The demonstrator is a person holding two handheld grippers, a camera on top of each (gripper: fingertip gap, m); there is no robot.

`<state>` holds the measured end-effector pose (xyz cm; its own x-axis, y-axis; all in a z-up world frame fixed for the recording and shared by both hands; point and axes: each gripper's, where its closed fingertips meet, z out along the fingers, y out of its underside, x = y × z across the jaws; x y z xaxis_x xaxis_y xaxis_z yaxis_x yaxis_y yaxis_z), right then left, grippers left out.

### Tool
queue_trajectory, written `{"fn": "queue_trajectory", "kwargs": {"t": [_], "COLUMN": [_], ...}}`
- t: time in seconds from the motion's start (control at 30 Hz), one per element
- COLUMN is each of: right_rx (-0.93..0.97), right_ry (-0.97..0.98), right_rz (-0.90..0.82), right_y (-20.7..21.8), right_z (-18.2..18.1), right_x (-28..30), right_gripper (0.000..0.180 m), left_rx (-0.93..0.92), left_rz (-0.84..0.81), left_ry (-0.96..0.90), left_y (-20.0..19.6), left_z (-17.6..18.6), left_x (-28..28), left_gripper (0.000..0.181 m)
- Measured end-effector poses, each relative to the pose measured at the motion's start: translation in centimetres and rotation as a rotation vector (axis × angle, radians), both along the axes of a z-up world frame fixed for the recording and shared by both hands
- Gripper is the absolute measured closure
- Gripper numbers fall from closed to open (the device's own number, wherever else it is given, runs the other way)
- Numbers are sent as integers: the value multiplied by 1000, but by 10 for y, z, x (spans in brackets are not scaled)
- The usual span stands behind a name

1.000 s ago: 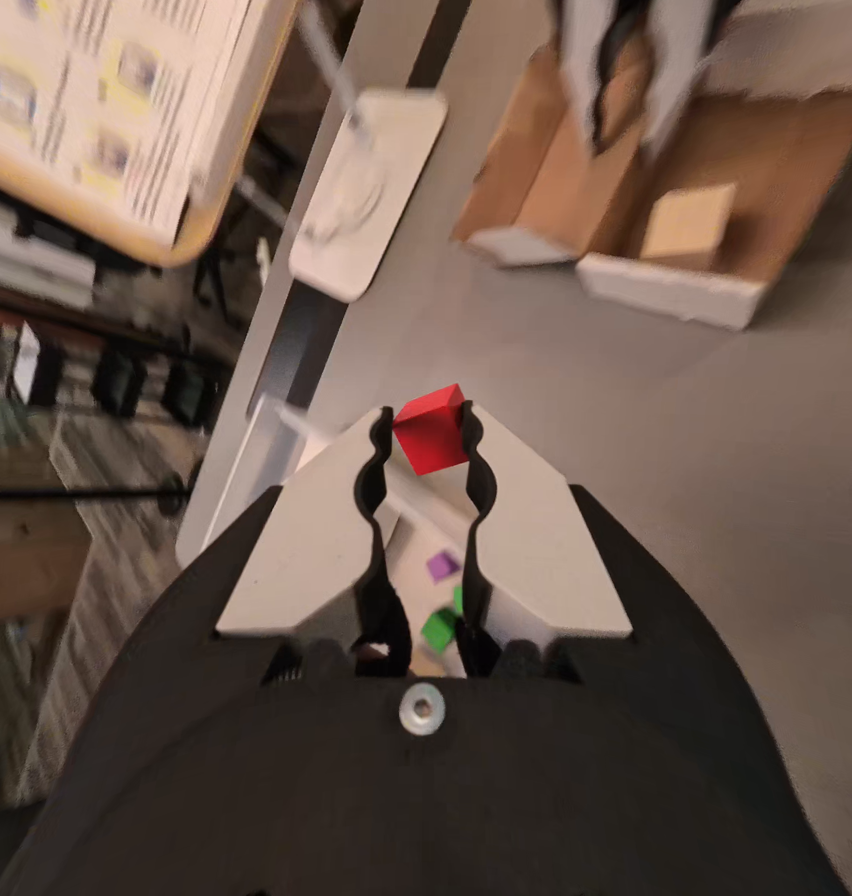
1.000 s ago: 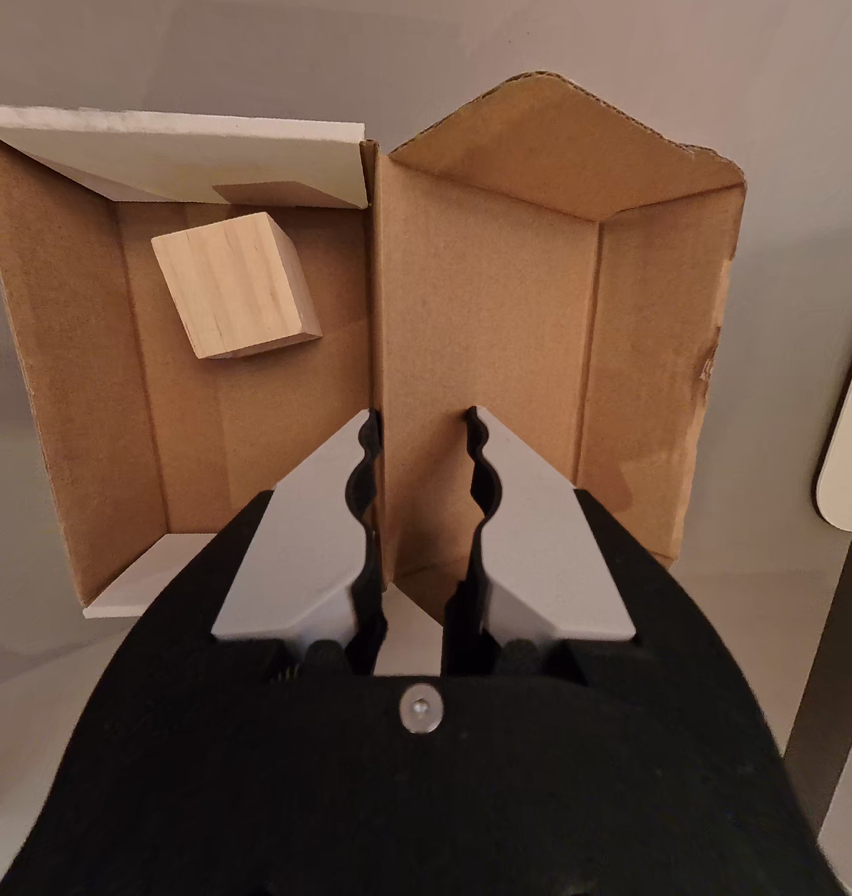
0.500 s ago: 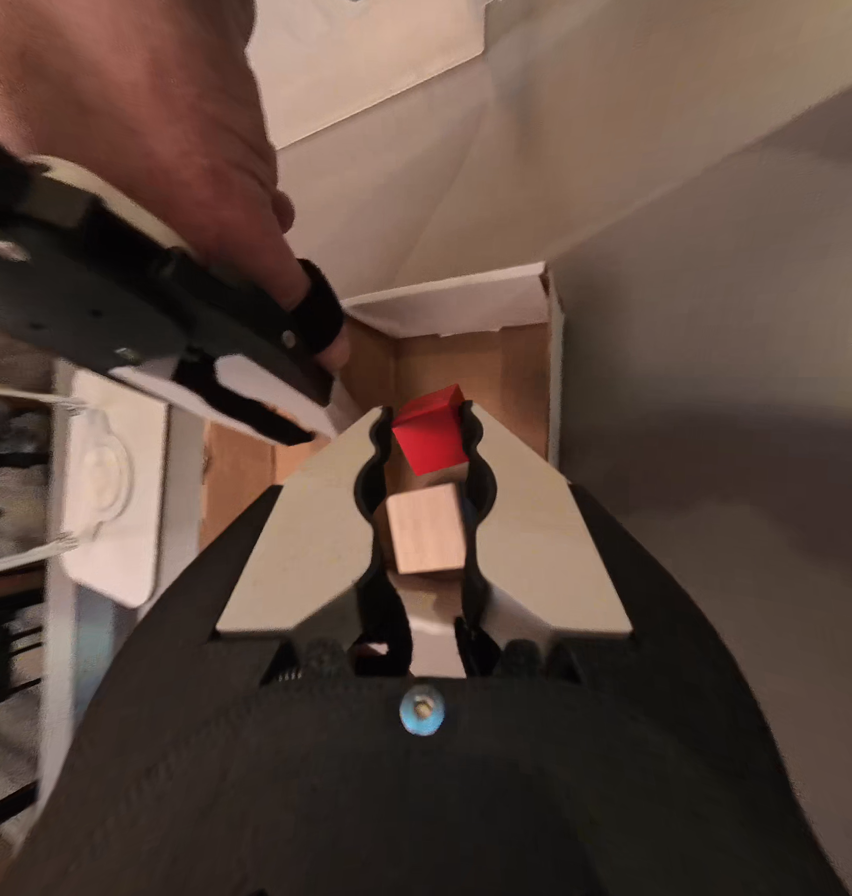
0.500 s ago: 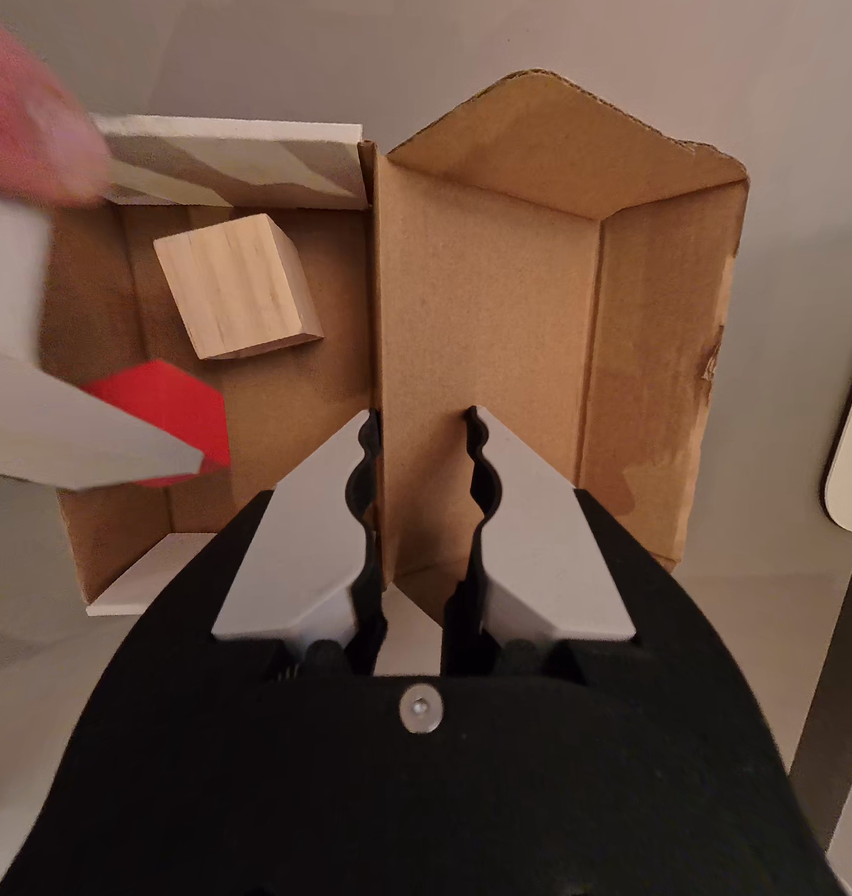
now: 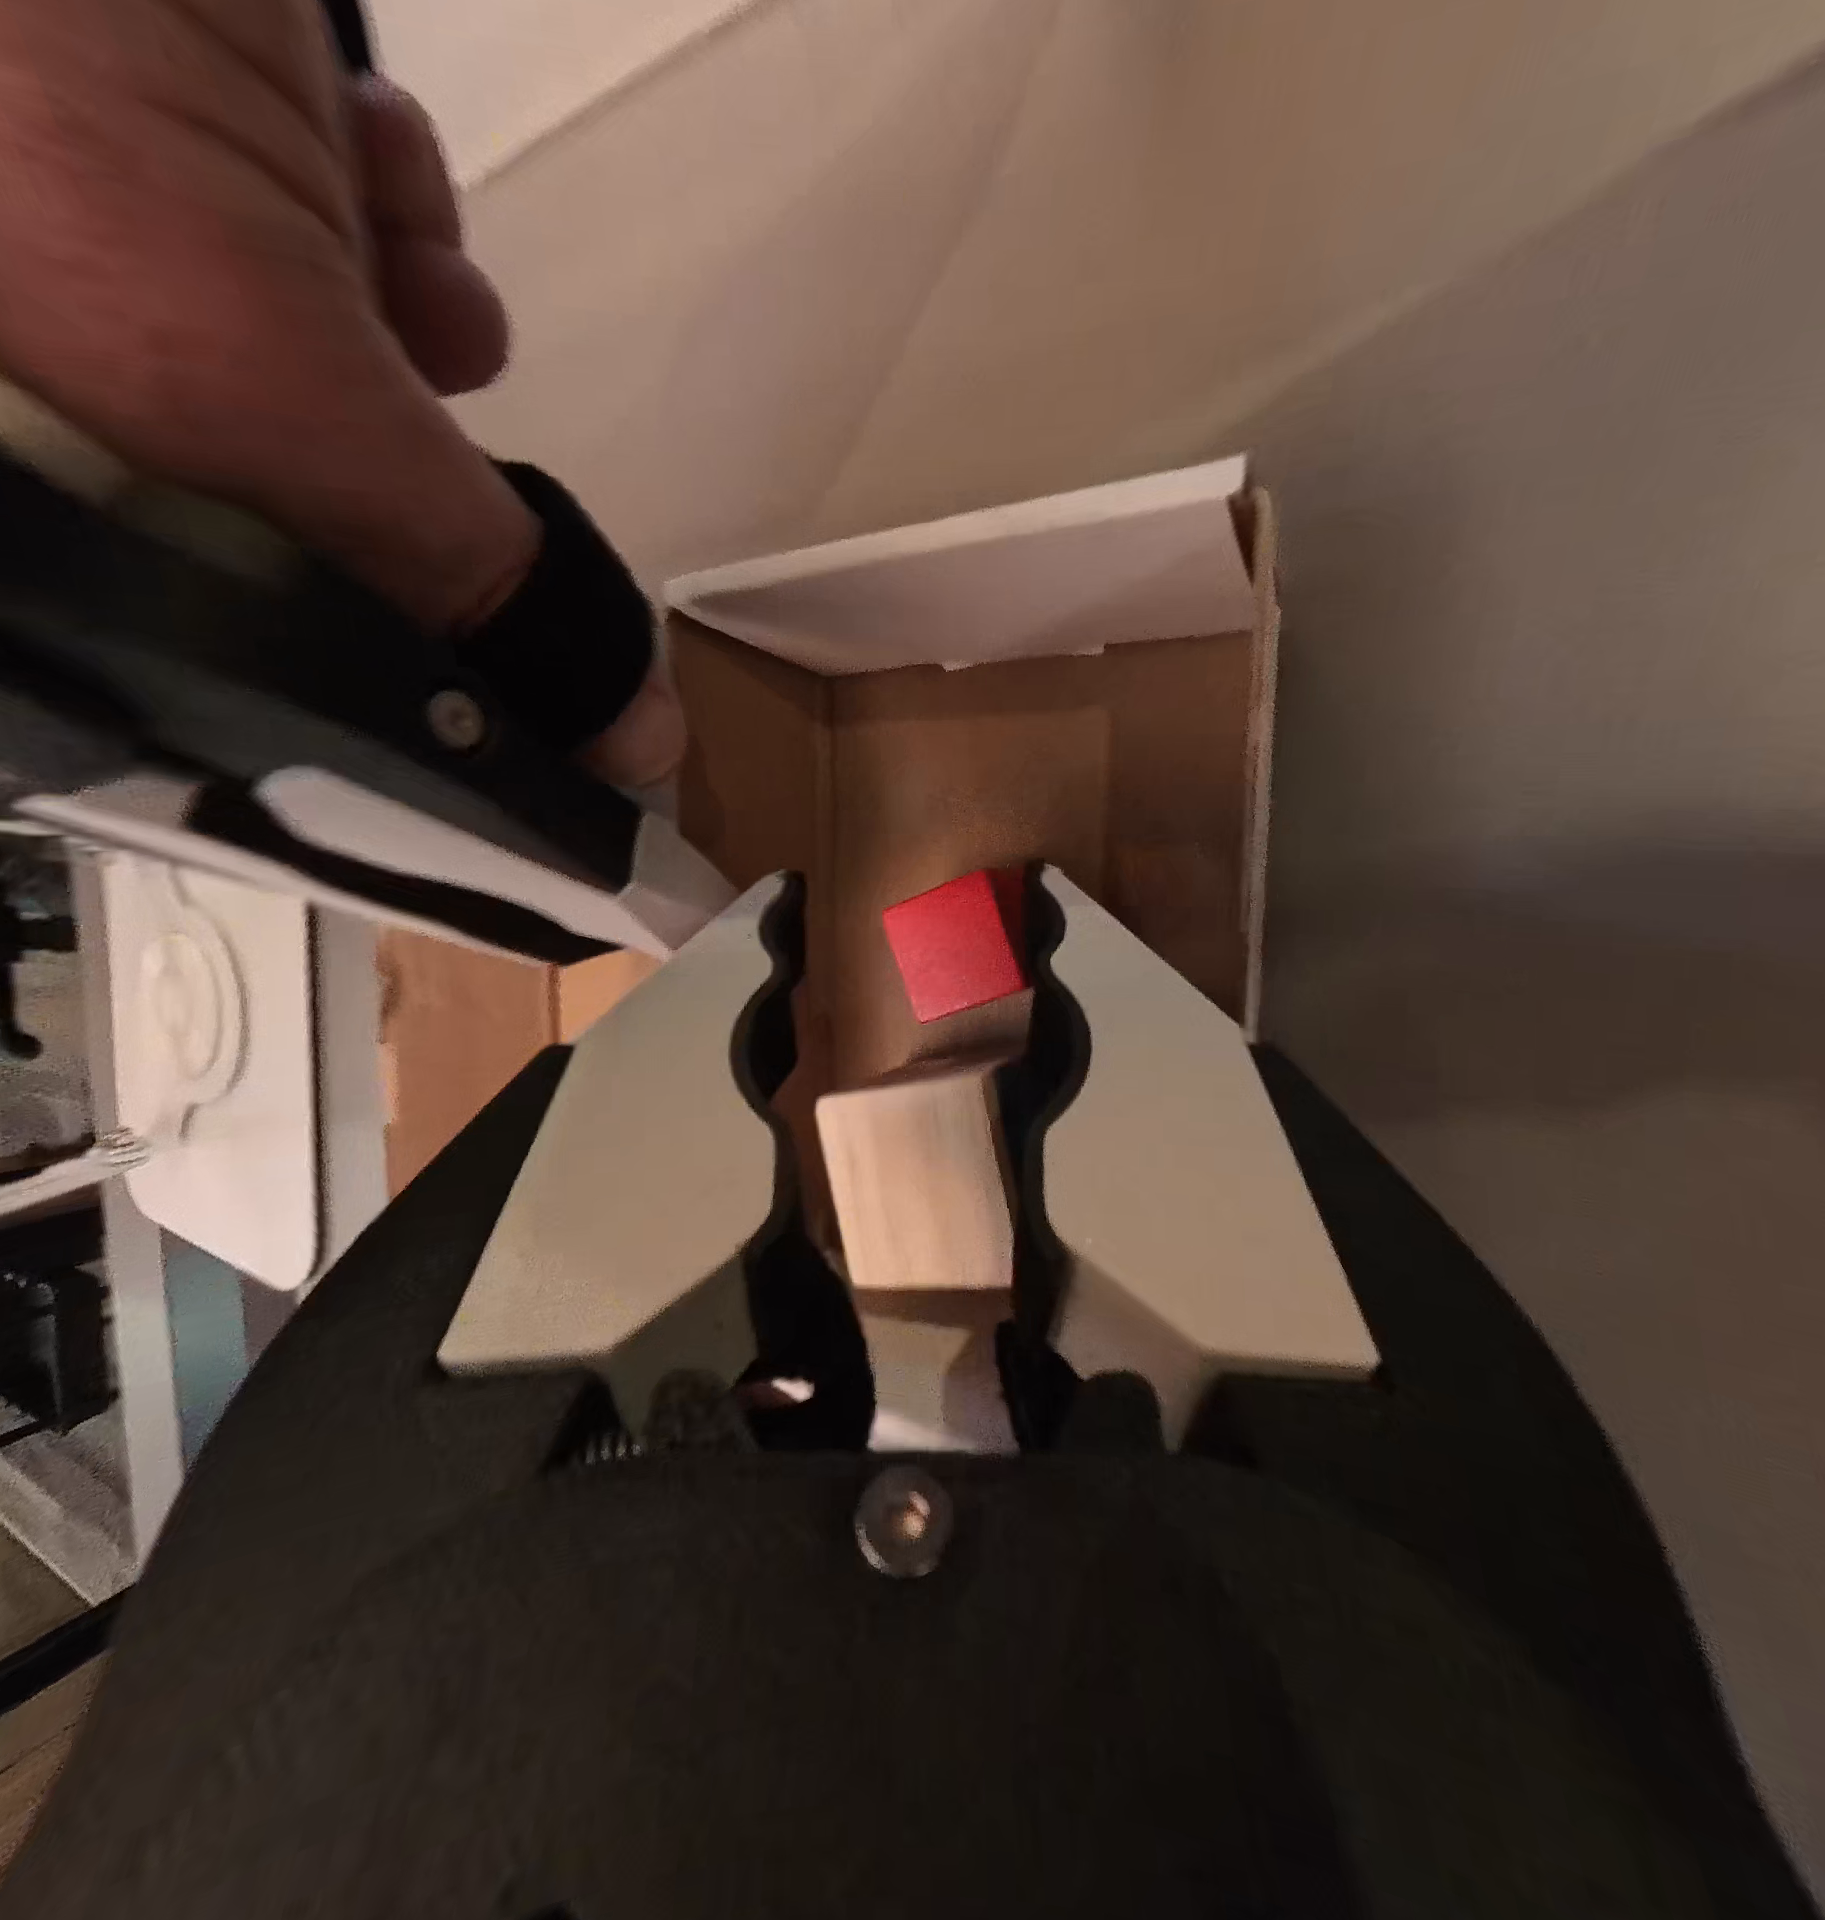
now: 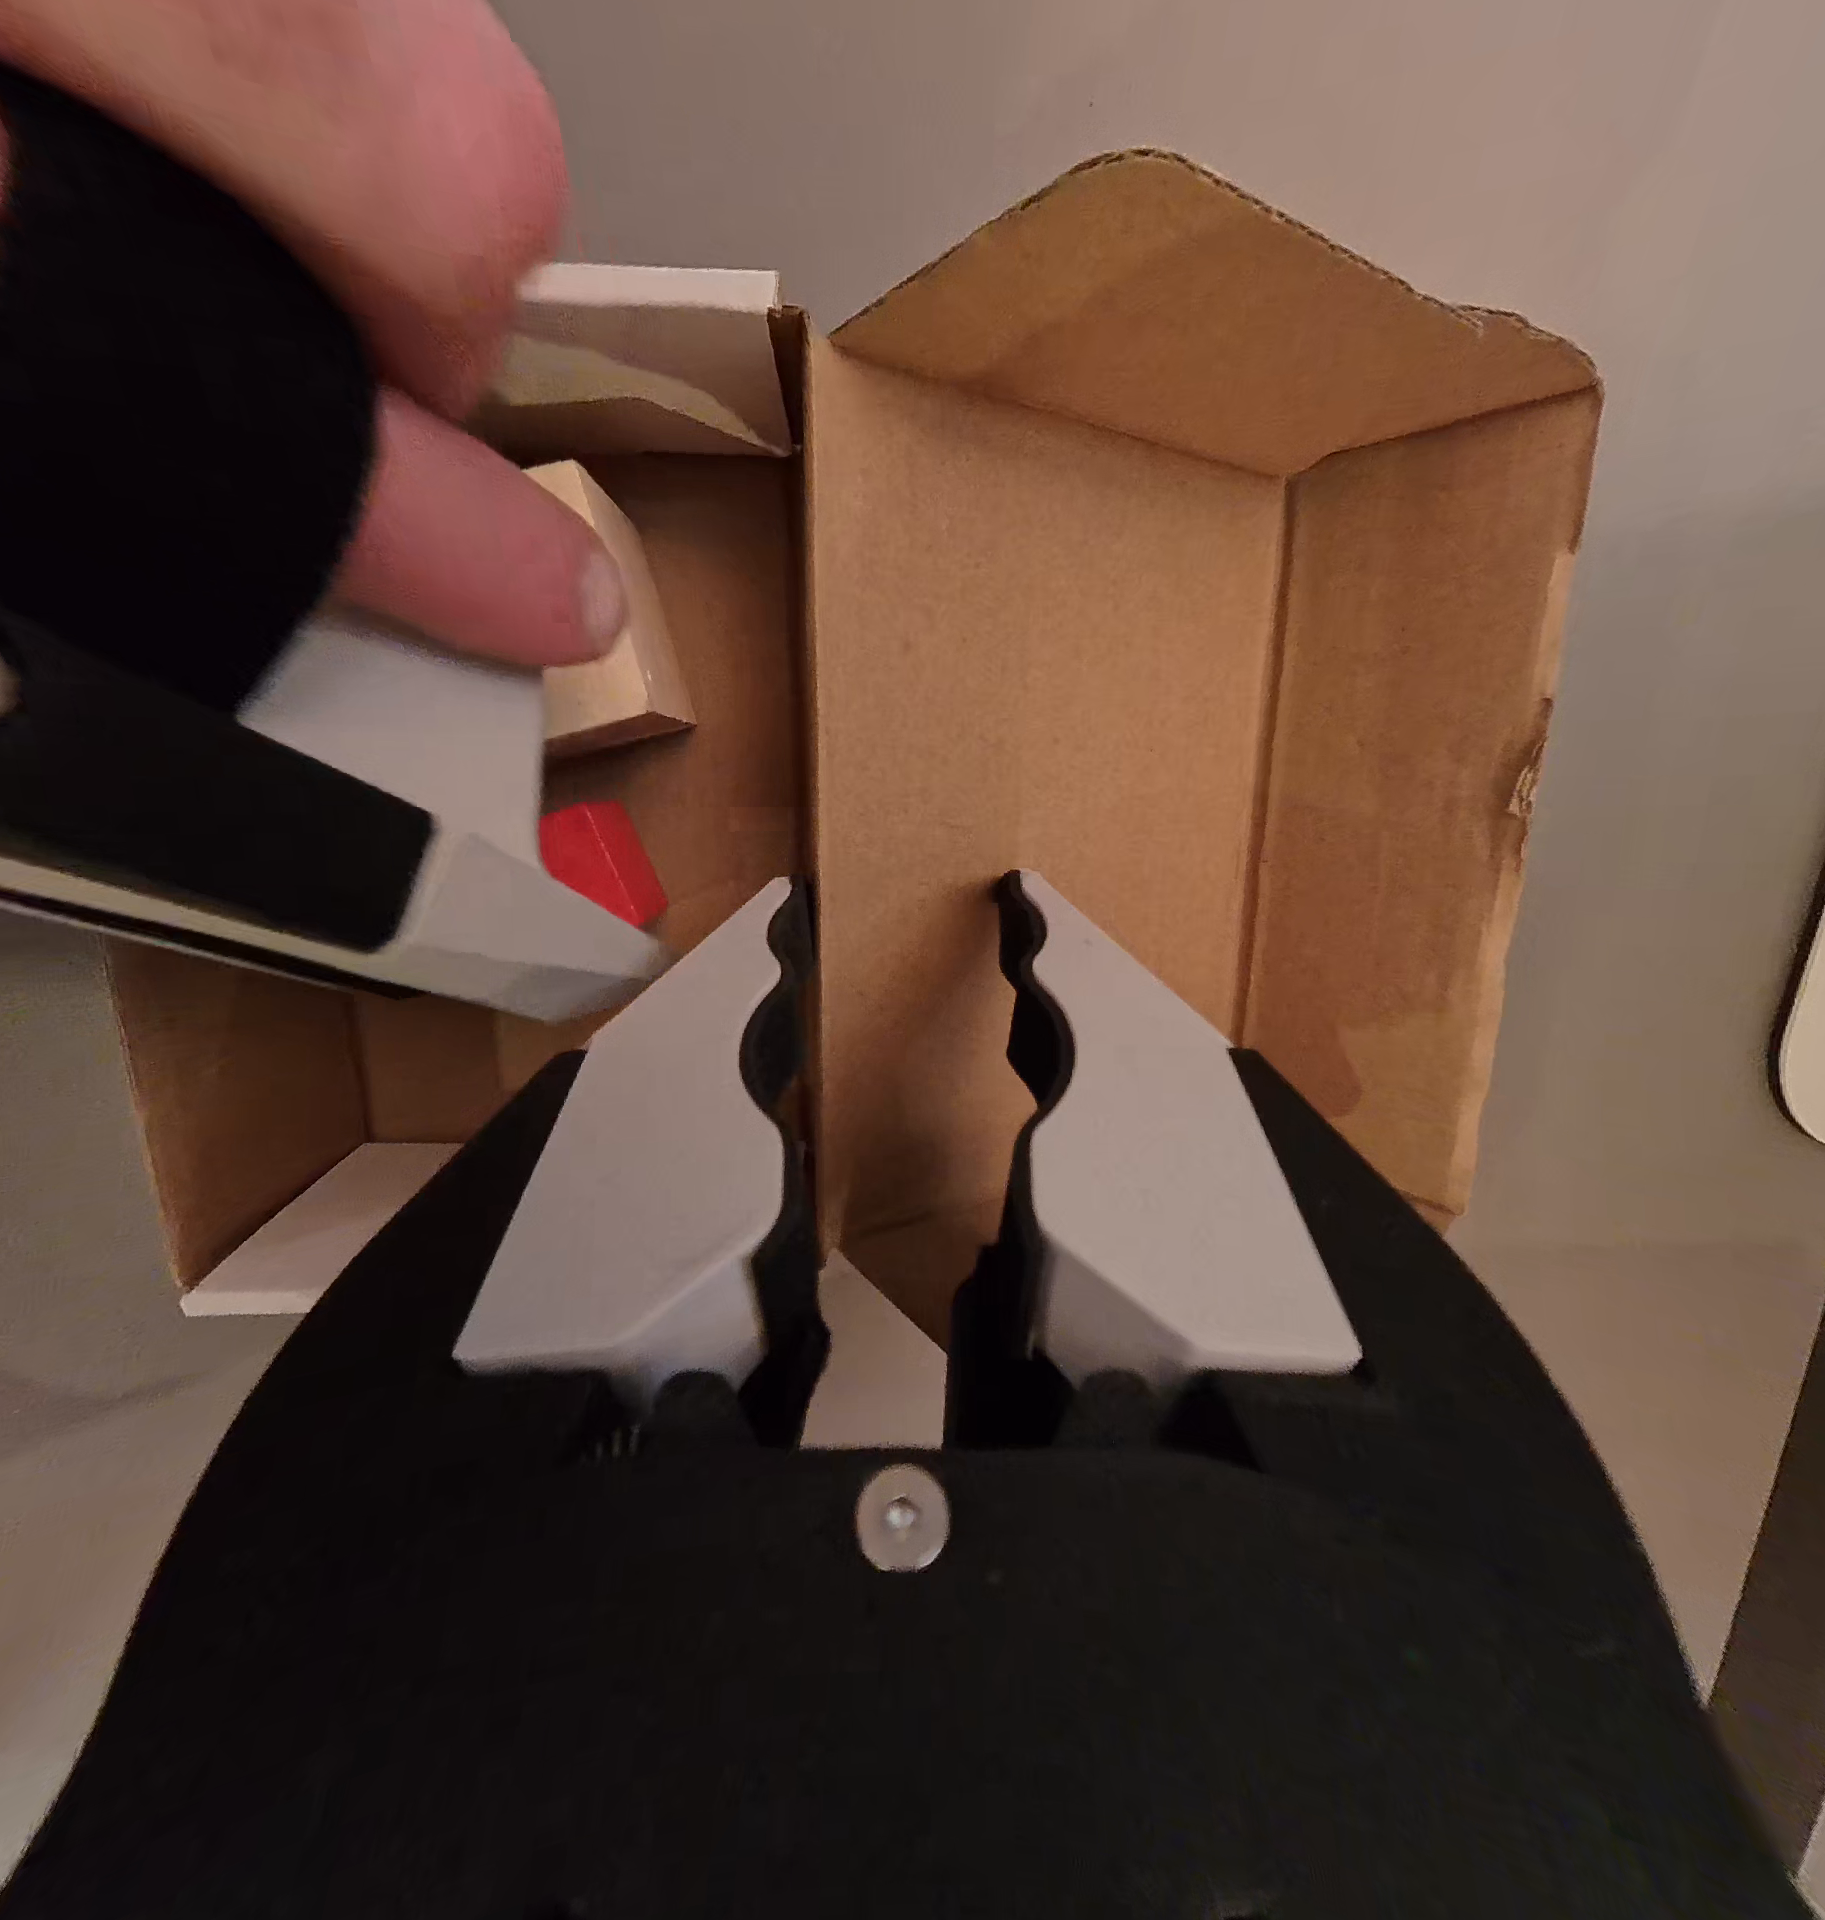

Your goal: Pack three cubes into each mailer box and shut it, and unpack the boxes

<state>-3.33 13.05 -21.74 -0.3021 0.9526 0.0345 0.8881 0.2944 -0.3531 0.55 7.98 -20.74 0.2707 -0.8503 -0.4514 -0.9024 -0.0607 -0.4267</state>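
Observation:
A brown mailer box (image 6: 233, 1122) lies open on the grey table, its lid (image 6: 1043, 644) folded out to the right. A wooden cube (image 5: 913, 1184) and a red cube (image 5: 949, 956) lie inside it. Both cubes also show in the right wrist view, the wooden one (image 6: 617, 665) and the red one (image 6: 601, 857). My left gripper (image 5: 916, 883) is open and empty just above the red cube. It also shows in the right wrist view (image 6: 617, 966). My right gripper (image 6: 903, 883) is open over the fold between box and lid. It also shows in the left wrist view (image 5: 669, 925).
A person's hand (image 5: 212, 260) holds the right gripper, and another hand (image 6: 368, 208) holds the left gripper. A white rounded plate (image 5: 212, 1039) lies at the table's edge past the lid. The grey table (image 5: 1562, 935) spreads beyond the box.
My left gripper carried the red cube over the box, opened and let it go. The cube now lies in the box beside the wooden cube. The right gripper has not moved.

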Motion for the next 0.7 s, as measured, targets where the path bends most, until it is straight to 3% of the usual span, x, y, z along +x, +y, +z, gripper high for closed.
{"fn": "queue_trajectory", "kwargs": {"t": [0.2, 0.4, 0.57, 0.7], "right_rx": [1, 5, 4, -1], "right_ry": [7, 8, -2, -1], "right_rz": [2, 5, 3, -9], "right_y": [0, 0, 0, 0], "right_z": [0, 0, 0, 0], "right_x": [0, 0, 0, 0], "right_gripper": [145, 145, 145, 145], "left_rx": [250, 267, 186, 45], "left_rz": [13, 361, 568, 612], "left_ry": [124, 100, 81, 73], "left_y": [-43, -56, -58, -52], "left_z": [82, 136, 122, 74], "left_x": [-67, -238, -332, -361], "left_gripper": [149, 151, 152, 150]}}
